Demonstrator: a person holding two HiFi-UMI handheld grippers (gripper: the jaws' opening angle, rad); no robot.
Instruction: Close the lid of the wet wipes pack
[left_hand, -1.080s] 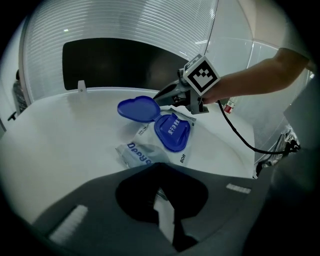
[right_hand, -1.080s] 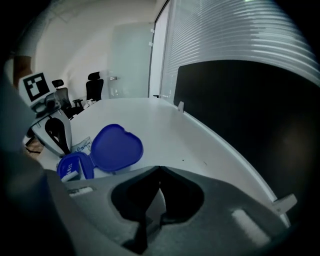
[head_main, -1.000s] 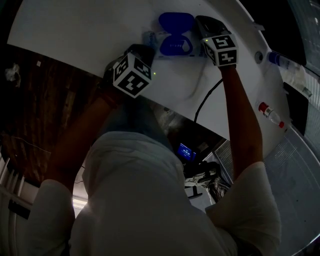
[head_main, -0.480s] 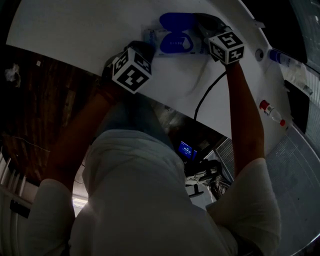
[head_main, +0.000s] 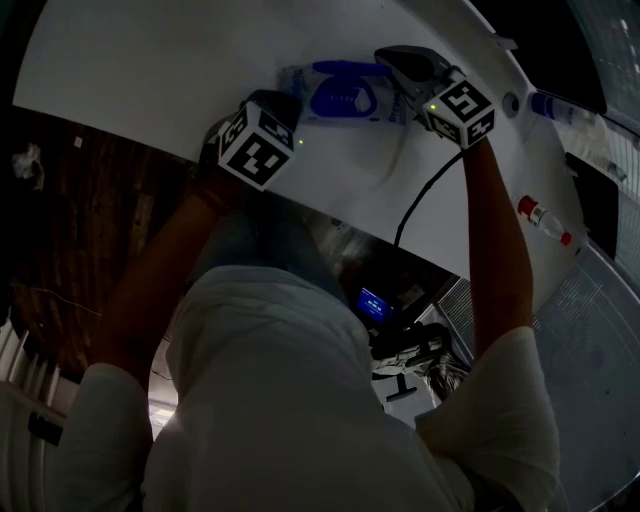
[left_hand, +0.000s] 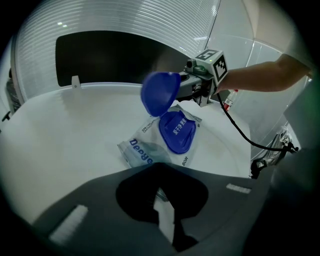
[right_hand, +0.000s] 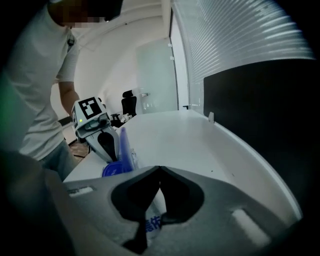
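Mid-close: the crinkly clear wet wipes pack (left_hand: 142, 150) lies on the white desk (left_hand: 75, 130), its oval blue lid (left_hand: 159, 92) half up. The right gripper (right_hand: 159, 169) is against the lid and the left gripper (left_hand: 160, 189) is at the pack's end, both with jaws closed. Next up, I'd guess: press the lid flat.

head view dim, underexposed | gripper views brighter — fisheye-warped, dark vignette edges

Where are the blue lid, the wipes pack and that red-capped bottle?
blue lid (left_hand: 159, 95), left gripper view, middle of the flap.
wet wipes pack (left_hand: 137, 150), left gripper view, printed near end.
red-capped bottle (head_main: 545, 226), head view, its body.
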